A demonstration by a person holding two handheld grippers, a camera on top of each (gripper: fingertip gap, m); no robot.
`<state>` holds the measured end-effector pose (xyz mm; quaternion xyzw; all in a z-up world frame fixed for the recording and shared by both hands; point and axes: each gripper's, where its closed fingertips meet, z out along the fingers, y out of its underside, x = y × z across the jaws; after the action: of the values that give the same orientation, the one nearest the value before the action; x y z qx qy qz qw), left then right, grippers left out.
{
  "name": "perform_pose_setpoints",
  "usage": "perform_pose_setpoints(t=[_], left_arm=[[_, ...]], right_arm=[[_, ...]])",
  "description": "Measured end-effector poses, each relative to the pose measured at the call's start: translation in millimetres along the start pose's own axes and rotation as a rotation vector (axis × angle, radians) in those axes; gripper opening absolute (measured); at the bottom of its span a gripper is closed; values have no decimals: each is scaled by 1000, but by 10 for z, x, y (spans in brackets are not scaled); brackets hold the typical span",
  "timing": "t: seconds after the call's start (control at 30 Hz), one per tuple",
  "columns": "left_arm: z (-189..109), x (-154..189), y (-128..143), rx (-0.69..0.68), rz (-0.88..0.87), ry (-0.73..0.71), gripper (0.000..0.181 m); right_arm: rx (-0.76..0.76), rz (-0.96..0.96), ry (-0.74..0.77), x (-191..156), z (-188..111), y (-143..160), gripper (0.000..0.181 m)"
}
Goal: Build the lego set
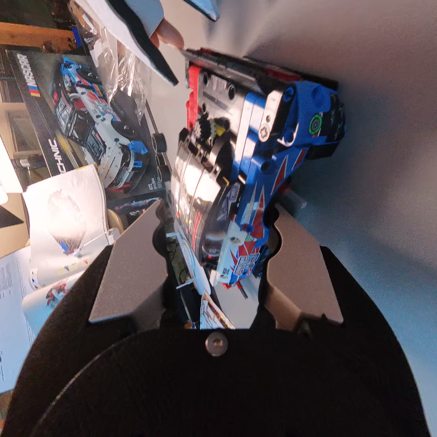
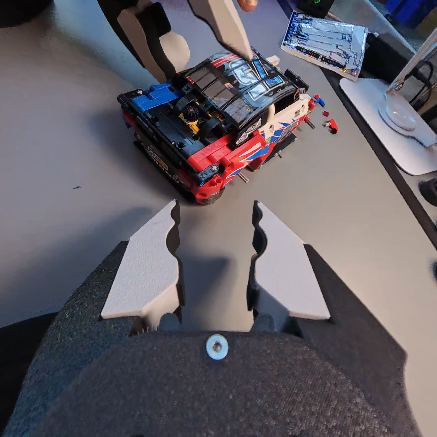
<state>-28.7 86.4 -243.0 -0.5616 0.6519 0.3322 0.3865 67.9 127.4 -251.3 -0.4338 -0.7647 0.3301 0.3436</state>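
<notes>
Grey tabletop [image 2: 71, 118], matte, filling most of the right wrist view; 1 small dark mark [image 2: 76, 187] at left centre. Pale monitor stand base [image 2: 369, 106] at right edge, black cables [image 2: 423, 78] just behind its neck. Dark device with green glow [image 2: 314, 7] at top edge. In the left wrist view: wooden board [image 1: 30, 35] upper left, printed paper sheet [image 1: 11, 295] lower left.

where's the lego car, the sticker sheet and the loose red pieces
lego car [image 2: 212, 123], right wrist view, black hood
sticker sheet [image 2: 324, 42], right wrist view, shiny middle
loose red pieces [image 2: 332, 124], right wrist view, the piece nearest the camera
</notes>
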Motion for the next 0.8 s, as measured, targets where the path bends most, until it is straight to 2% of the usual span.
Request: perform_pose_setpoints(t=[0.13,0.2,0.3,0.43,0.6,0.7,0.8], left_arm=[[-258,-3,221,-43,-166,-48,83],[-382,50,256,-44,-333,-61,81],[-588,121,145,26,-630,-95,74],[-803,329,-46,93,-942,-51,66],[-891,514,-109,73,-1074,3,65],[-857,567,-3,14,-1071,-10,62],[-844,572,76,-13,-1089,-22,60]], right_arm=[[10,-97,27,-104,122,-154,46],[17,-161,59,-174,173,-230,39],[-16,-265,134,-253,233,-297,33],[-72,-240,216,-346,302,-368,31],[-150,-60,337,-429,419,-471,31],[-194,48,408,-456,494,-531,31],[-179,71,432,-510,611,-642,30]])
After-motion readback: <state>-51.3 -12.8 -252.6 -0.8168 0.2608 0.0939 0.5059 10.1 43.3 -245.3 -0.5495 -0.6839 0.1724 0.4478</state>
